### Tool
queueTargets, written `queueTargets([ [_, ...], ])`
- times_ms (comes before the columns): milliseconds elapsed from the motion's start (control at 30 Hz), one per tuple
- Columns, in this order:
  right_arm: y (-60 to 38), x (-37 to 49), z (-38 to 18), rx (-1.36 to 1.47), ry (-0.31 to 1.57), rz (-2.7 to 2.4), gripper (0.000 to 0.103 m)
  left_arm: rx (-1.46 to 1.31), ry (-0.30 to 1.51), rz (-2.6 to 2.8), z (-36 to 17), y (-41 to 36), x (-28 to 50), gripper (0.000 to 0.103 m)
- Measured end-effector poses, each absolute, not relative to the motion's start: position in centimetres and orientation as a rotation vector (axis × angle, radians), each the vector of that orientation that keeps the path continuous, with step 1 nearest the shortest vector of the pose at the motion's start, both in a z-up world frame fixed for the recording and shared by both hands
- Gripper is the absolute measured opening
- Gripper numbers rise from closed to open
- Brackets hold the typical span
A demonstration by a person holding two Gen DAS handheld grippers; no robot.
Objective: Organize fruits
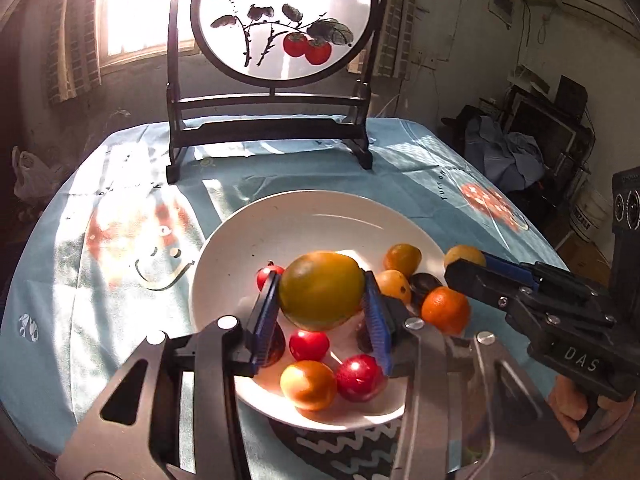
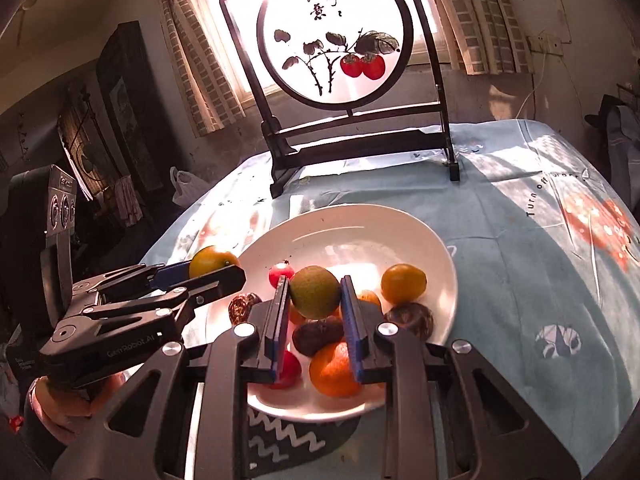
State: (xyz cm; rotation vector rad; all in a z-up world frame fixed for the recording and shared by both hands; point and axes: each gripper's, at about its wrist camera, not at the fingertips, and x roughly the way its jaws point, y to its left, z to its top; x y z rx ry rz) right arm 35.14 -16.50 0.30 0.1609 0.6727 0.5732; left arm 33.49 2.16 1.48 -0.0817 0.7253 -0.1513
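Note:
A white plate (image 1: 240, 240) holds several fruits: red cherry tomatoes (image 1: 309, 345), small yellow-orange fruits (image 1: 402, 259), an orange mandarin (image 1: 445, 309) and dark brown ones (image 2: 410, 319). My left gripper (image 1: 322, 292) is shut on a large green-yellow fruit (image 1: 321, 290) over the plate; it also shows in the right wrist view (image 2: 208, 261). My right gripper (image 2: 316, 292) is shut on a green-yellow fruit (image 2: 315, 291) above the plate (image 2: 400, 232). In the left wrist view the right gripper (image 1: 466, 260) holds that fruit (image 1: 464, 255) at the plate's right rim.
A dark wooden stand with a round painted screen (image 1: 284, 20) stands at the table's far edge. The table has a light blue printed cloth (image 1: 120, 240). A dark mat with white zigzags (image 2: 280, 440) lies under the plate's near edge.

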Motion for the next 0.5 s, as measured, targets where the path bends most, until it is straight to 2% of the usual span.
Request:
queueTargets([
  [367,-14.9,40.8,-1.8,0.152,0.748,0.576,0.026,-0.086,0.806,-0.052,-1.2,4.1,39.2,0.042],
  [467,-14.6,41.0,-1.8,0.137,0.753,0.572,0.036,-0.085,0.808,-0.034,-1.1,4.3,39.2,0.042],
  [500,-14.5,40.9,-1.8,0.132,0.758,0.575,0.040,-0.078,0.799,-0.021,-1.0,4.4,38.9,0.051],
])
